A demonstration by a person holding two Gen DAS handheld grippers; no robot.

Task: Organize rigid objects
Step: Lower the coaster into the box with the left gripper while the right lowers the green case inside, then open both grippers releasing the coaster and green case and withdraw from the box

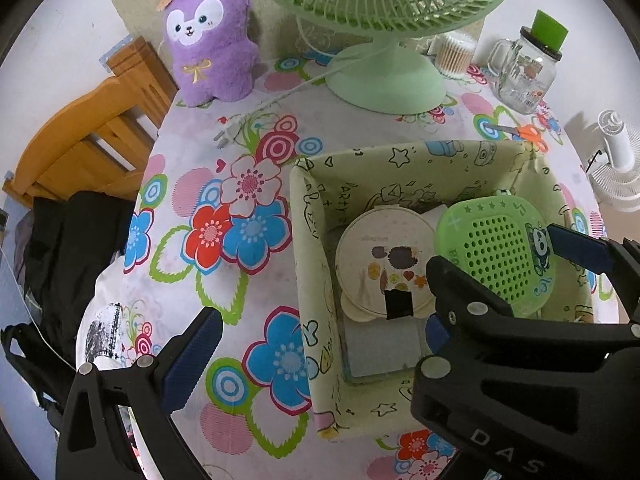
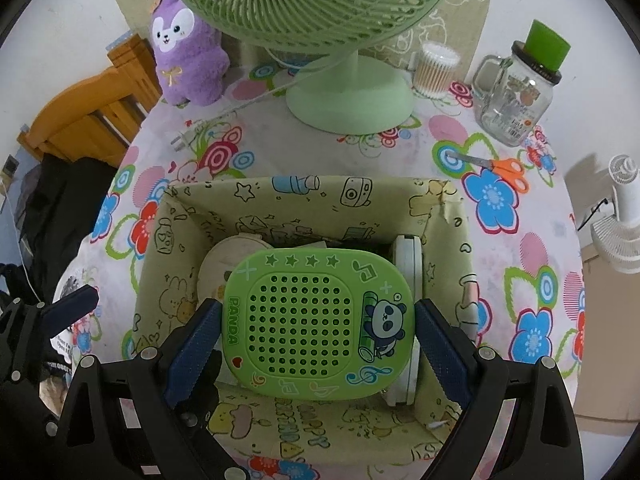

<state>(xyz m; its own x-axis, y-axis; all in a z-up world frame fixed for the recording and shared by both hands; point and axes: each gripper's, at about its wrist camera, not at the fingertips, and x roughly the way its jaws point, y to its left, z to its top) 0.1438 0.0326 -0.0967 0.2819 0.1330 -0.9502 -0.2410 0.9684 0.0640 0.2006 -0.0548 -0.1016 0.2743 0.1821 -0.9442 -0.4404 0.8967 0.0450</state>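
A green perforated panda case (image 2: 316, 316) hangs tilted over the open cartoon-print box (image 2: 320, 200). My right gripper (image 2: 318, 308) is shut on it, one blue pad on each side. In the left wrist view the panda case (image 1: 500, 256) sits over the right half of the box (image 1: 312, 240), with the right gripper (image 1: 500, 254) coming in from the right. My left gripper (image 1: 320, 324) is open and holds nothing, its fingers straddling the box's left wall. Inside the box lie a round cream disc (image 1: 380, 256), a pale flat item (image 1: 380, 348) under it, and a white piece (image 2: 408, 280) standing on edge.
On the floral tablecloth (image 1: 200, 160) behind the box stand a green fan (image 1: 384, 80), a purple plush (image 1: 212, 40), a cotton swab tub (image 2: 434, 68) and a glass jar mug (image 2: 516, 92). Orange scissors (image 2: 504, 168) and a plug (image 1: 224, 132) lie nearby. A wooden chair (image 1: 92, 132) is at left.
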